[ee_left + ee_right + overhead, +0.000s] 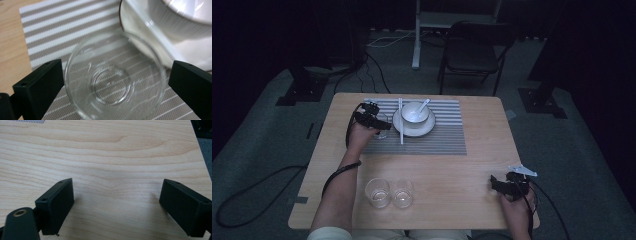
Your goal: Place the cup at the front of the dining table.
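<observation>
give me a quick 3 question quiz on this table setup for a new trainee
1. True or false: the left gripper has its jaws on either side of a clear glass standing on the striped placemat.
2. How many empty glasses stand near the front edge of the table?
3. What lies between the right gripper jaws? A) a spoon B) bare wood C) a glass

Key
1. True. The jaws stand wide, with a gap visible on the right side of the glass.
2. Two, side by side.
3. B. The open jaws frame plain tabletop.
</observation>
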`<state>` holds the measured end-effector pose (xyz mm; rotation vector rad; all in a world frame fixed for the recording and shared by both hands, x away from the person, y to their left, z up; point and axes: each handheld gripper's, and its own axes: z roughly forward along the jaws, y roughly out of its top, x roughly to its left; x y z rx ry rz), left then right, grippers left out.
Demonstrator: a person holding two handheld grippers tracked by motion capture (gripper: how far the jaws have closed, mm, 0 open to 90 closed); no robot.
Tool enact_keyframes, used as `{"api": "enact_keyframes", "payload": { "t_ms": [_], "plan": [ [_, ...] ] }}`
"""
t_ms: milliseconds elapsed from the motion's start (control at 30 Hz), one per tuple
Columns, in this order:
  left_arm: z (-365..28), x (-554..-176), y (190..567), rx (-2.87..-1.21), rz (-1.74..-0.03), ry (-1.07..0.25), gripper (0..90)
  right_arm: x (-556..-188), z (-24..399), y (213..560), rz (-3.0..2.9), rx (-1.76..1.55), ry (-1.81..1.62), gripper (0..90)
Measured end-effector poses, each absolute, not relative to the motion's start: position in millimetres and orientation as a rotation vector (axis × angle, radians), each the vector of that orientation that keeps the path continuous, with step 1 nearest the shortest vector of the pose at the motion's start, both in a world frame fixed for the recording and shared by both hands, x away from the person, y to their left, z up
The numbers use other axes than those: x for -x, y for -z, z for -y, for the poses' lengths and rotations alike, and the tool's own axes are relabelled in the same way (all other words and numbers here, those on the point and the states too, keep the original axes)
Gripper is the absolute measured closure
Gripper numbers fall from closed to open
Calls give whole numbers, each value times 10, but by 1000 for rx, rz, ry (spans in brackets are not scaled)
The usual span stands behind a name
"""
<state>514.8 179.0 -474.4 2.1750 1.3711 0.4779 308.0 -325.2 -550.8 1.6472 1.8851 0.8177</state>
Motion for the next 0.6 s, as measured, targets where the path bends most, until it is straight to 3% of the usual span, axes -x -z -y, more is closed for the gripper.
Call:
{"api": "enact_keyframes", "payload": {
  "t_ms": [600],
  "plan": [
    [-1998,-4928,4909,-2149,-1371,-495,2,-3080,3251,5508,-1885,-1648,-818,118]
  ]
}}
